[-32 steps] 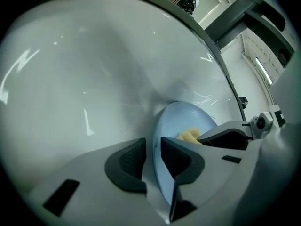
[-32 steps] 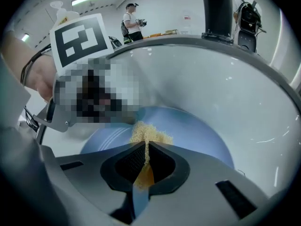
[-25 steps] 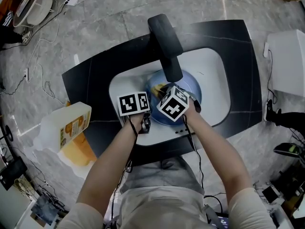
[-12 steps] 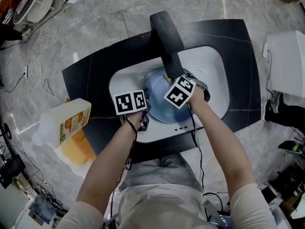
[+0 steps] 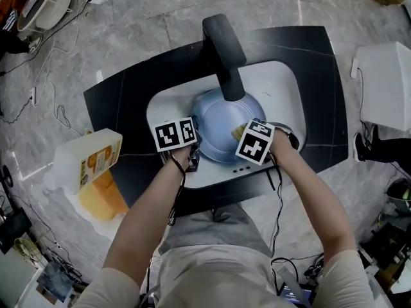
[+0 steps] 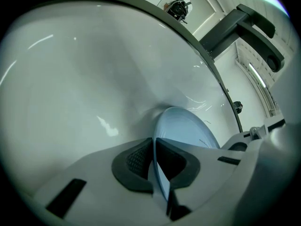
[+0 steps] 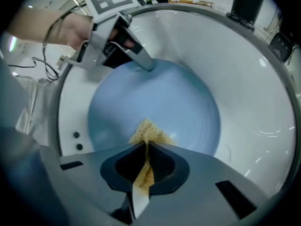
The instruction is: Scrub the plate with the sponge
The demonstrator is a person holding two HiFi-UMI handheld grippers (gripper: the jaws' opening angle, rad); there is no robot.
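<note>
Blue plate (image 5: 215,124): beneath tap (image 5: 223,53), rim clamped by left gripper (image 6: 154,147).
Sponge (image 7: 148,131): pinched in right gripper's (image 7: 145,149) jaws.
Change: sponge swept away from tap, across plate; scrubbing under way.

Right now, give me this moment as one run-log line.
step: scrubbing | left gripper: shut on rim of round light-blue plate | right gripper: shut on yellow sponge, sponge on plate | plate: in white sink basin
</note>
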